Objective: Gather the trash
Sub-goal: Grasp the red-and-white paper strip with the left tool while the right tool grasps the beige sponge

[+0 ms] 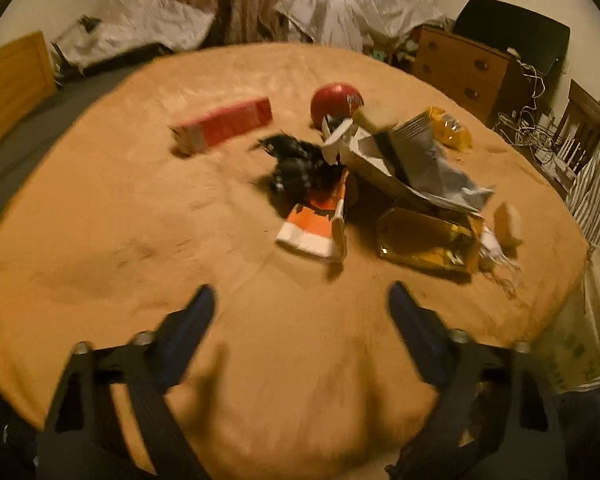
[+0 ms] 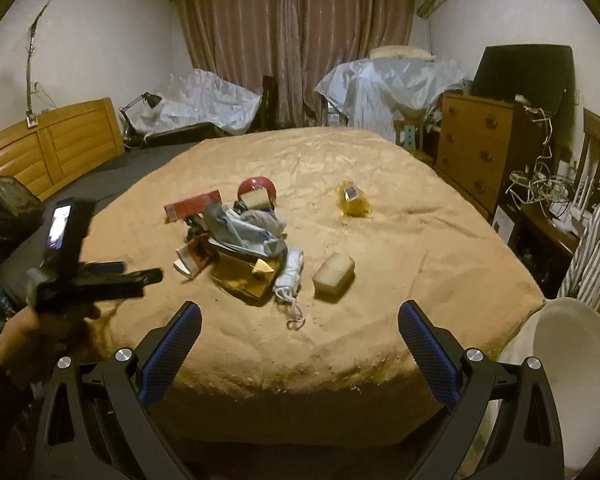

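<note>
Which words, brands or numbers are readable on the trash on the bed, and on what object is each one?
None is readable.
Red box: print blurred.
Orange-and-white carton: dark marks, illegible.
Yellow wrapper: label too small.
Gold packet: no legible text.

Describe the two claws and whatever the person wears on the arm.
Both are black frames with silver bolts. The right claw has blue, cross-hatched pads. The left claw has the same blue pads, blurred. From the right view it carries a small lit screen. A dark sleeve covers the forearm.
</note>
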Action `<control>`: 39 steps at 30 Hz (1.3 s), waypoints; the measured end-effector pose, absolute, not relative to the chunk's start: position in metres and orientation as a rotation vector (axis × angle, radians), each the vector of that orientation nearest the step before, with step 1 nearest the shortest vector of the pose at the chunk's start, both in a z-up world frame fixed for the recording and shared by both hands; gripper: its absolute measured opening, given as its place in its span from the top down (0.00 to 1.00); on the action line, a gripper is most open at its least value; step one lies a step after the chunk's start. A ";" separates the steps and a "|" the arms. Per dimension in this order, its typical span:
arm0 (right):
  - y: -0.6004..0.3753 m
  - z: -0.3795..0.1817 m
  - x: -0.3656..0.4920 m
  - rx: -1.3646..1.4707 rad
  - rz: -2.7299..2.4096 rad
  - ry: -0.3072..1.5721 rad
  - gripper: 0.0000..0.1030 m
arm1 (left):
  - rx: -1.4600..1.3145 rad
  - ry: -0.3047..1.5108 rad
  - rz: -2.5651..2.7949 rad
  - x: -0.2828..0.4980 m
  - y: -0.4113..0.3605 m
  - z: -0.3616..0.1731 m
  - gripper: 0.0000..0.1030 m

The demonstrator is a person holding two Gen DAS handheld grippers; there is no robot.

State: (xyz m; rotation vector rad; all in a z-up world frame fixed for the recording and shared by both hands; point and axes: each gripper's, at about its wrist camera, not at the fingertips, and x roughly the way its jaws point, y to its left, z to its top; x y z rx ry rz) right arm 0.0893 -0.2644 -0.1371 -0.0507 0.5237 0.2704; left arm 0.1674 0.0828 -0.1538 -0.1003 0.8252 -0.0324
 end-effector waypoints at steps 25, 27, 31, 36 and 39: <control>-0.252 -0.233 0.316 0.071 0.235 0.827 0.54 | -0.139 0.835 -0.149 0.234 0.068 -0.177 0.95; -0.251 -0.229 0.314 0.055 0.240 0.806 0.57 | -0.147 0.820 -0.153 0.227 0.071 -0.174 0.95; -0.256 -0.218 0.303 0.060 0.241 0.755 0.60 | -0.169 0.787 -0.162 0.204 0.079 -0.163 0.95; -0.257 -0.189 0.269 0.048 0.247 0.654 0.61 | -0.193 0.707 -0.126 0.172 0.090 -0.135 0.95; -0.253 -0.167 0.238 0.040 0.278 0.594 0.62 | -0.174 0.637 -0.098 0.155 0.087 -0.112 0.95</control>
